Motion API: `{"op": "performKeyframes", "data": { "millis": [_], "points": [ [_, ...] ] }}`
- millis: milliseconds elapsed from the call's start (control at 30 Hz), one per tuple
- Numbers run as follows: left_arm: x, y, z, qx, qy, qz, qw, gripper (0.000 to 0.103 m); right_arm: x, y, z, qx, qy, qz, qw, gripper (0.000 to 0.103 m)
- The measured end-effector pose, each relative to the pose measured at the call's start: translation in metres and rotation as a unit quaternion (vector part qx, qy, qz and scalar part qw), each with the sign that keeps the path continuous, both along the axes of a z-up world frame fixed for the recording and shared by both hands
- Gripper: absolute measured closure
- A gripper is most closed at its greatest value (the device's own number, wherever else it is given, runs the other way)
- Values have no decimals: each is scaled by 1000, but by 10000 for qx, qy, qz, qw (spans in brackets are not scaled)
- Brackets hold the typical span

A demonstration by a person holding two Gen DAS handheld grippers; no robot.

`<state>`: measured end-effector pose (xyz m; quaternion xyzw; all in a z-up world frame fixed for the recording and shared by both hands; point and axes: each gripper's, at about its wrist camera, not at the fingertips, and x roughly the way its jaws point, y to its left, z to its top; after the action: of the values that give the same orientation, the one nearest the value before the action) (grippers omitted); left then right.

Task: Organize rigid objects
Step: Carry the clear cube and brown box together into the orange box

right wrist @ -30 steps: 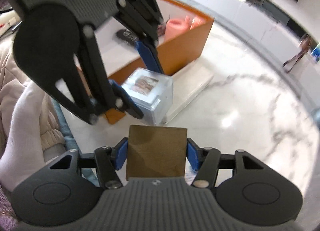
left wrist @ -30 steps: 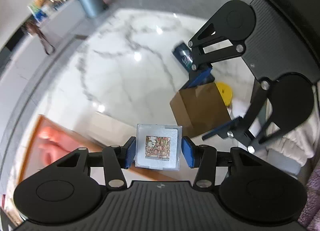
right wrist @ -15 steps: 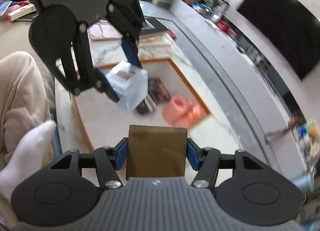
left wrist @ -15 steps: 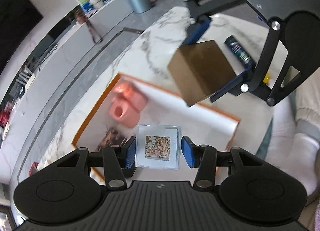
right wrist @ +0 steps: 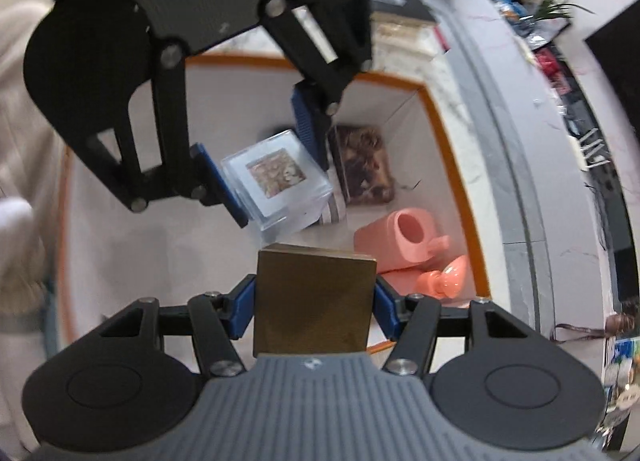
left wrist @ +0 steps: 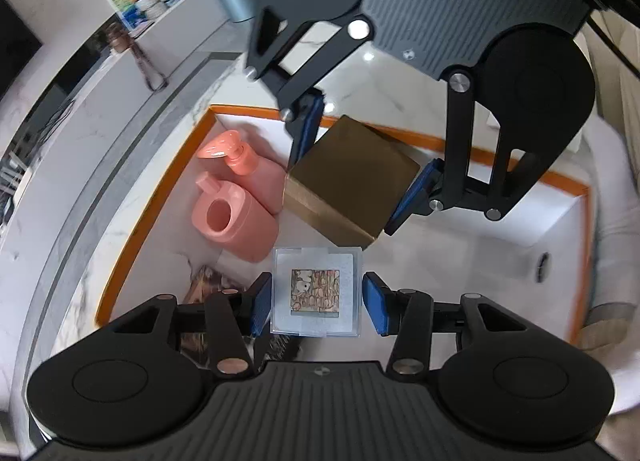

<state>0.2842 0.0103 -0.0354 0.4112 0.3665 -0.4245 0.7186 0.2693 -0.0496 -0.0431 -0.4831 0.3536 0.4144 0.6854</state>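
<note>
My left gripper (left wrist: 317, 301) is shut on a clear plastic cube (left wrist: 316, 293) with a patterned picture on its top. My right gripper (right wrist: 314, 303) is shut on a brown cardboard box (right wrist: 314, 301). Both hang over a white bin with an orange rim (left wrist: 160, 197). In the left wrist view the right gripper (left wrist: 358, 167) holds the brown box (left wrist: 352, 177) just above and beyond the cube. In the right wrist view the left gripper (right wrist: 264, 165) carries the cube (right wrist: 278, 181) above the bin floor (right wrist: 160, 253).
Inside the bin lie a pink pump bottle (left wrist: 244, 165), a pink container with a round opening (left wrist: 232, 217) and a dark patterned packet (right wrist: 366, 165). A marble floor (left wrist: 52, 165) surrounds the bin. A pale sleeve (right wrist: 20, 245) shows at the left.
Both grippers moved from over the marble floor to above the bin, still holding their objects. The right gripper rolled, so the bin now fills its view.
</note>
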Motion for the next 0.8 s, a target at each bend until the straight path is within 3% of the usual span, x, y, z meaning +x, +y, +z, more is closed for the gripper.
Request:
{"op": "performKeyframes", "data": {
  "millis": [333,600,700,800],
  "points": [
    [40,-15,-40,-38,-20,-364,9993,48,31,4,-27,-901,486,697,9923,43],
    [45,-12,-53,-17,-59,-574,9983,48,39,-3,-36,-885,637,668,9918,43],
    [44,-10,-55,-13,-143,-626,9979,48,36,-9,-38,-989,479,657,9918,33],
    [40,-10,-58,33,-223,-696,9973,48,34,-17,-33,-937,506,541,9928,32]
  ]
}}
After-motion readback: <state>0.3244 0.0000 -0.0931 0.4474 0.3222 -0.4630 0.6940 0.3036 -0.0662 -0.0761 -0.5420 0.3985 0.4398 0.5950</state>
